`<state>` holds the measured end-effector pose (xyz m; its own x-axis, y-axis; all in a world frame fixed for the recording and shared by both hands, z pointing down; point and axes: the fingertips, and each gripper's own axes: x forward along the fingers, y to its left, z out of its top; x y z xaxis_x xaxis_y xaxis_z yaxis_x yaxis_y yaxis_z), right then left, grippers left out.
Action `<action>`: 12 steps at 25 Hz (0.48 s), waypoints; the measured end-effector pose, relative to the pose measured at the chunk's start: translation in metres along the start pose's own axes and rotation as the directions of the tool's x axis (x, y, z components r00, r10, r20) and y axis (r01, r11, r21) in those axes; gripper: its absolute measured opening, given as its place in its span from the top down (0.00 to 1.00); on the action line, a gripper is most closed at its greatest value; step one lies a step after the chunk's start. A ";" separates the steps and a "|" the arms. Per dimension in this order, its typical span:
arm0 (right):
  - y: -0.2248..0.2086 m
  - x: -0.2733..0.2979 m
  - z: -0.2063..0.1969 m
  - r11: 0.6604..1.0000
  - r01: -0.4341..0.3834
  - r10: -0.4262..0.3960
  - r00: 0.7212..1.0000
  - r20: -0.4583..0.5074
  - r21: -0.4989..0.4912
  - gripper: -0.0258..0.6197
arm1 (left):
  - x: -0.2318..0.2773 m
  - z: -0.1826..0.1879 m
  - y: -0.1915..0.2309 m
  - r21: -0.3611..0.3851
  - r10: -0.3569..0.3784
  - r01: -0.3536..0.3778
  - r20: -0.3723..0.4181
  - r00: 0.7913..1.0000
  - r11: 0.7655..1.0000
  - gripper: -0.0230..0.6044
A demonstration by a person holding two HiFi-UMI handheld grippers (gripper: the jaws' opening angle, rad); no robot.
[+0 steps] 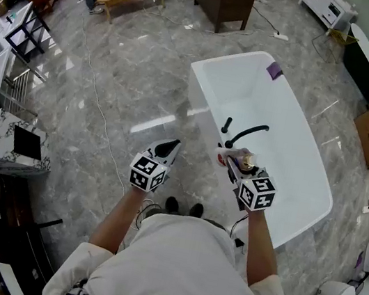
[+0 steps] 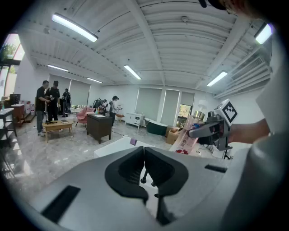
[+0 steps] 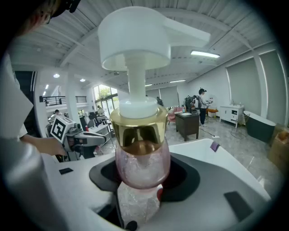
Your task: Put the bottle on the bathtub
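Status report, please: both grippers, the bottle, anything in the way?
Left gripper shut, empty. Right gripper shut on bottle, at bathtub rim. Black faucet close by.

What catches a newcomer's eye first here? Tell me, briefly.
The white bathtub fills the middle of the head view. The right hand-held gripper holds a pink, gold-collared pump bottle about over its near rim. The left hand-held gripper hangs shut and empty beside the bathtub.
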<state>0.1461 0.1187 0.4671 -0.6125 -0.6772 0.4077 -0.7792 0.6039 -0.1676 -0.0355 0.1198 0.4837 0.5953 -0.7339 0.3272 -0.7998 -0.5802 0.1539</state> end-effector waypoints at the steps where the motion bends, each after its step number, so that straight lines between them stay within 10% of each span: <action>1: -0.001 0.001 -0.001 1.000 -0.001 0.001 1.000 0.001 -0.001 0.60 | 0.002 -0.001 0.000 0.000 0.000 0.000 0.001 1.000 1.000 0.95; 12: 0.003 0.000 -0.002 1.000 -0.008 0.008 1.000 0.002 0.001 0.60 | 0.005 -0.003 -0.003 -0.010 -0.013 0.013 0.003 1.000 1.000 0.95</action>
<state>0.1440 0.1217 0.4677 -0.6187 -0.6737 0.4042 -0.7748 0.6085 -0.1718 -0.0308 0.1191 0.4873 0.6059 -0.7272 0.3227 -0.7927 -0.5860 0.1679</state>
